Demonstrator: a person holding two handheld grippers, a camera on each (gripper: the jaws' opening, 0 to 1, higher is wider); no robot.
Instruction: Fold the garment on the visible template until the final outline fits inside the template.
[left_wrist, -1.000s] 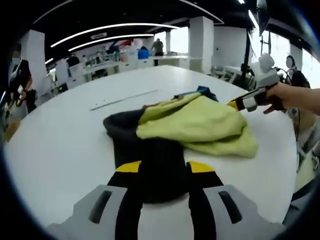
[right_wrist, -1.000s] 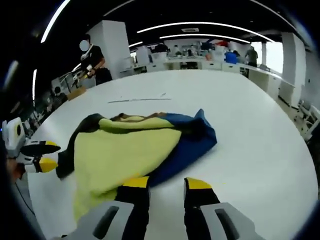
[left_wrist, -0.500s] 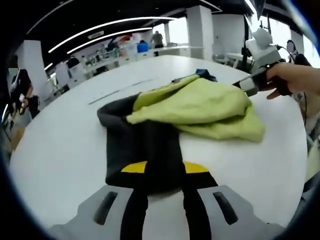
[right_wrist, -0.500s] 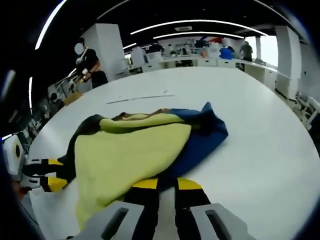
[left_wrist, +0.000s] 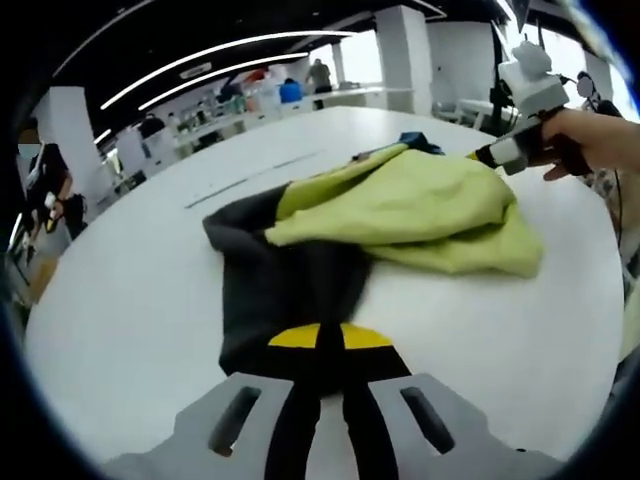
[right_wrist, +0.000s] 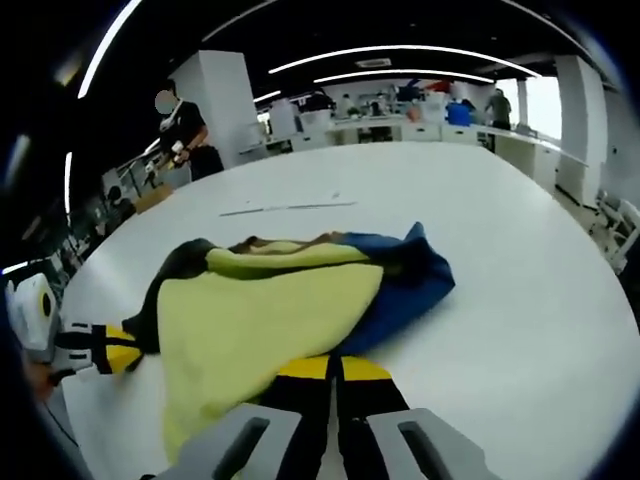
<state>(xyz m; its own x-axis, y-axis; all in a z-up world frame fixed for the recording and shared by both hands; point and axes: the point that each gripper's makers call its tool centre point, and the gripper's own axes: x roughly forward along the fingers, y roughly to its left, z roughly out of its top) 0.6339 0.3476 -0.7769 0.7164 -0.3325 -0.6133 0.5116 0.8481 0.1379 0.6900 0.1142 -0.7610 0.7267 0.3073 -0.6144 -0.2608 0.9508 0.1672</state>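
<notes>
1. A garment (left_wrist: 380, 225) with black, yellow-green and blue panels is seen lying bunched near the middle of a large white table (left_wrist: 120, 300); in the right gripper view the garment (right_wrist: 290, 300) is shown with its blue part at the far side and its black part toward the left gripper.
2. A thin line (right_wrist: 285, 208) is marked on the table beyond the garment; whether it belongs to the template cannot be told, and no full outline can be made out.
3. The left gripper (left_wrist: 330, 345) is seen with its jaws pressed together on the near black edge of the garment, the dark cloth lying between the yellow tips.
4. The right gripper (right_wrist: 335, 368) is seen with its jaws drawn together at the near edge, where the yellow-green and blue panels meet; cloth appears to be pinched there.
5. In the left gripper view the right gripper (left_wrist: 495, 153), held in a hand (left_wrist: 590, 140), is found at the far side of the yellow-green panel.
6. The step in hand is judged to be the taking hold of two opposite edges ahead of a fold; the task looks early, as the cloth is still crumpled.
7. Next, a lift and a spread are judged to be called for, with both grips kept firm and the cloth kept on the table.
</notes>
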